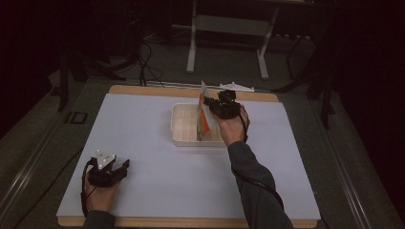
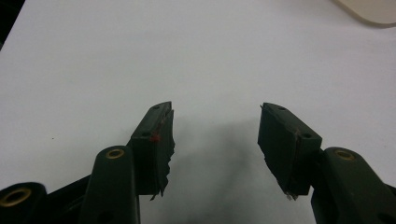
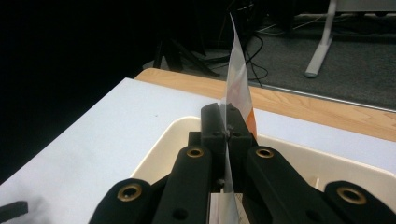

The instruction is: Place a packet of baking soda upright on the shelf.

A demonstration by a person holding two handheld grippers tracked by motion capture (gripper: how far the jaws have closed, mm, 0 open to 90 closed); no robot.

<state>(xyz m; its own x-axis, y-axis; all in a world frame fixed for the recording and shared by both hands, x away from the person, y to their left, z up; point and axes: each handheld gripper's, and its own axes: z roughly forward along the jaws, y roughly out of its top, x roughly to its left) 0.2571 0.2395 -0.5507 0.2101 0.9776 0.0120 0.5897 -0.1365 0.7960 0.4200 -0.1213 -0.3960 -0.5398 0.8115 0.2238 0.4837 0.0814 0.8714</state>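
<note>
A thin white and orange packet [image 1: 204,117] stands on edge over the cream plastic bin [image 1: 184,125] at the table's middle. My right gripper [image 1: 213,106] is shut on that packet, just above the bin's right half. In the right gripper view the packet [image 3: 236,84] rises as a thin sheet from between the closed jaws [image 3: 227,133], with the bin [image 3: 173,140] below. My left gripper [image 1: 125,165] rests low near the table's front left corner. Its jaws [image 2: 215,135] stand open over bare white surface with nothing between them.
A white sheet [image 1: 153,181] covers the wooden table [image 1: 143,89], whose edge shows at the back and front. A metal stand [image 1: 193,45] and cables lie on the dark floor beyond. A corner of the bin [image 2: 369,9] appears at the top right of the left gripper view.
</note>
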